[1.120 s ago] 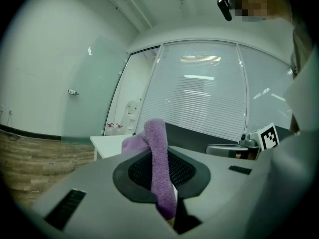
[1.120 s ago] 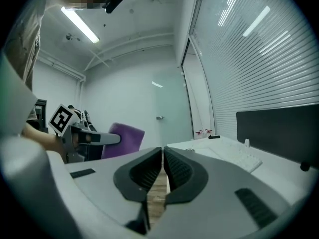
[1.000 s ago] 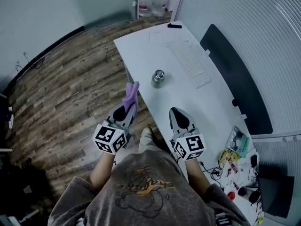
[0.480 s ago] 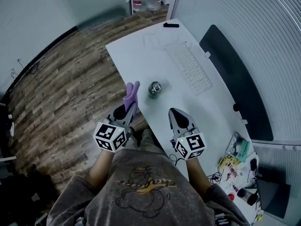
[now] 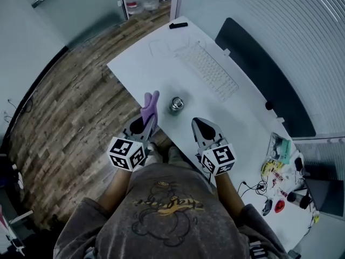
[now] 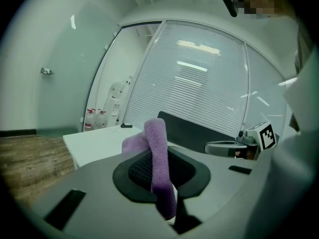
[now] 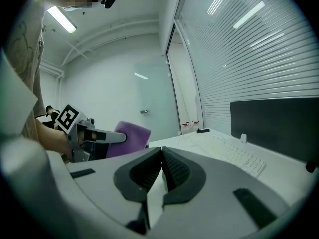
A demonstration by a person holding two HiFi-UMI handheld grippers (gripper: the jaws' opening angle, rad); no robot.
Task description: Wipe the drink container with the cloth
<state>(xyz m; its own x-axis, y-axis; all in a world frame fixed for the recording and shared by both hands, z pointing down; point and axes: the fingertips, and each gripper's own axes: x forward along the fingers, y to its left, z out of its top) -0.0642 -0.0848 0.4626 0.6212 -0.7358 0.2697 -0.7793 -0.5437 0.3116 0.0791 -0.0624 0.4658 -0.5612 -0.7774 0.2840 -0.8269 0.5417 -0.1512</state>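
Head view, left to right. The left gripper (image 5: pixel 143 124) has its jaws clamped on one purple cloth (image 5: pixel 150 104), which sticks out forward past the jaw tips; the left gripper view shows the cloth pinched between the pads. Just to the right of the cloth's free end, near it but not touching, stands one drink container (image 5: pixel 176 104), a metallic can upright on the white table (image 5: pixel 141 69) with its long axis vertical and its top facing the camera. Farther right, the right gripper (image 5: pixel 200 125) has its jaws together with nothing between them. The container lies ahead of both grippers, between their lines, nearer the cloth-bearing left one. Judged from this, the coming move is a short advance rightward and forward. Count: two grippers, one cloth, one container.
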